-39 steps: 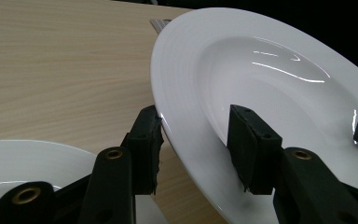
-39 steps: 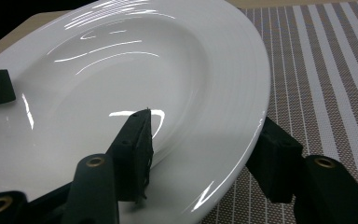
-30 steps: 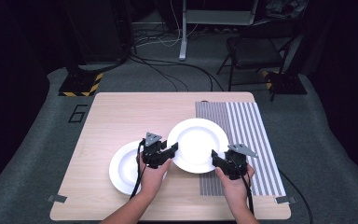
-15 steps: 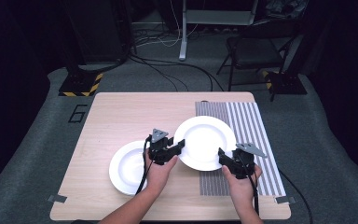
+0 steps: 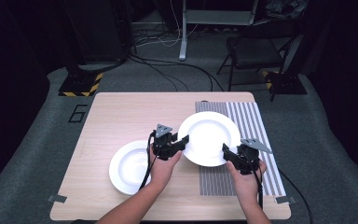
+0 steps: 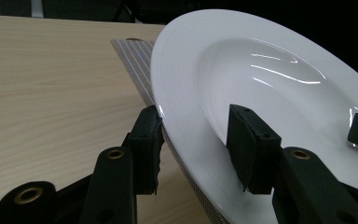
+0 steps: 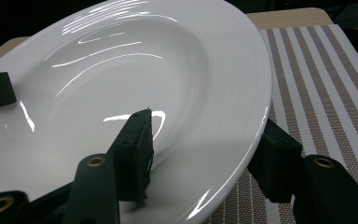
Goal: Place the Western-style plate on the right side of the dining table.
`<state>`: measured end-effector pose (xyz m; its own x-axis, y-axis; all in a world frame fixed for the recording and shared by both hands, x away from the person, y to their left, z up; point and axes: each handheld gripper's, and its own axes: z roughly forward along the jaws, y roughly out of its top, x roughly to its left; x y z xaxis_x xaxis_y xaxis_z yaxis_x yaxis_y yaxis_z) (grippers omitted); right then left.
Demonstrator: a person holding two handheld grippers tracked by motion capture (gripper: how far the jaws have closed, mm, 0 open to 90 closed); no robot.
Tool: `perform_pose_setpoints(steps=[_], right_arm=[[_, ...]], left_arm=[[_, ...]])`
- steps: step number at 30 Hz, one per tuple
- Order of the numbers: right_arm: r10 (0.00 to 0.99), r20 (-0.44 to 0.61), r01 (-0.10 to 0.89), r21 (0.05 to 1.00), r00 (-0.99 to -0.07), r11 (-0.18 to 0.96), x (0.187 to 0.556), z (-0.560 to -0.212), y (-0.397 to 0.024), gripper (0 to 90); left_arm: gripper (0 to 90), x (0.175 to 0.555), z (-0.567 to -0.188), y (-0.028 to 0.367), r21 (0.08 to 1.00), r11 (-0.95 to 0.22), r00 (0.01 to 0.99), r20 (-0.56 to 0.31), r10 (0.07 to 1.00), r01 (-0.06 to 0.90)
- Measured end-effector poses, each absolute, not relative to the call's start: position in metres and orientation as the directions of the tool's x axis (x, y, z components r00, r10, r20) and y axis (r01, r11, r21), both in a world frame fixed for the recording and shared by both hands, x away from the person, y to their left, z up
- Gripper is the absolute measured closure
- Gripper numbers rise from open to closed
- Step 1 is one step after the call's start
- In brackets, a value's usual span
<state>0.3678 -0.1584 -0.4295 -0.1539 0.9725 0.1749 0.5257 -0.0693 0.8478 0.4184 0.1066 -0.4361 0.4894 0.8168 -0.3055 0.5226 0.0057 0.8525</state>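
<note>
White second plate (image 5: 129, 166) sits on wooden table (image 5: 116, 116), left. Left gripper (image 5: 182, 142) clamps the near-left rim of the big white plate (image 5: 209, 137), one jaw above, one beneath. Plate is held over the striped placemat's (image 5: 261, 135) left edge. Right gripper (image 5: 227, 154) pinches its near-right rim.

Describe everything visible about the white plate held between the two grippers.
The round, glossy white ceramic-looking deep plate has a broad ribbed rim and shallow well, empty. It is lifted and tilted above the striped grey placemat. The left gripper clamps its left rim, the right gripper its right rim, one jaw inside, one underneath.
</note>
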Motion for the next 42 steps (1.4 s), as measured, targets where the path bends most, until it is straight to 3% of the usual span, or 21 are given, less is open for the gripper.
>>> perform_pose_setpoints(steps=[42], right_arm=[[0.962,0.221,0.558,0.824,-0.159,-0.097,0.369,-0.452,-0.205,45.4]], left_arm=[[56.4,0.436,-0.46,0.082,0.814,-0.031,0.603,-0.403,0.688,0.58]])
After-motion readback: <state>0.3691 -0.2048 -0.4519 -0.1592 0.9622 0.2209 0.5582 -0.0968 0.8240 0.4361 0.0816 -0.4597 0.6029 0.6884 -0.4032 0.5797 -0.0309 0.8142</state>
